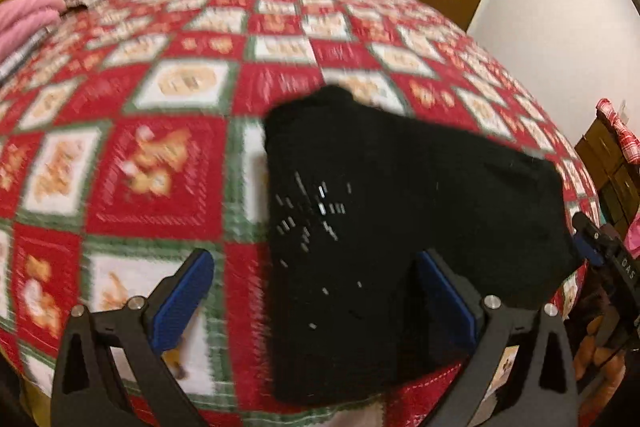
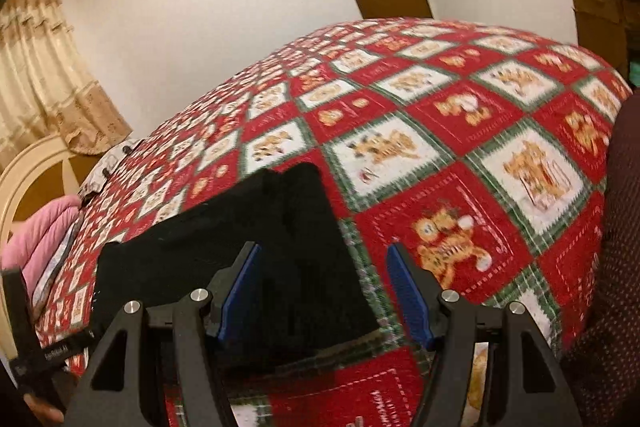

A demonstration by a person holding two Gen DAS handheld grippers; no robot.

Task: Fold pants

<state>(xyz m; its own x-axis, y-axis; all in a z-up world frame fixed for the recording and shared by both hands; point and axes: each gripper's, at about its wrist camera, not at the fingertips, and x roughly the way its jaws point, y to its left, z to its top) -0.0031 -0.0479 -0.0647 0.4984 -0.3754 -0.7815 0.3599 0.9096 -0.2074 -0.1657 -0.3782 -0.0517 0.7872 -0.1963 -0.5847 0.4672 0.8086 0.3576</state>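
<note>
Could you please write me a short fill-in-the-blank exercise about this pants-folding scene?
1. The pants lying on the bedspread are ____ in colour.
2. The left gripper has its jaws ____, with nothing held between them.
3. The pads on the right gripper are ____ in colour.
4. Near the bed's far left edge lies a bundle of ____ fabric.

Missing words: black; open; blue; pink

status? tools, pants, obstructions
Left tool open, right tool open, neither gripping. Black pants folded compact on quilt, near its front edge. Nothing blocking.
</note>
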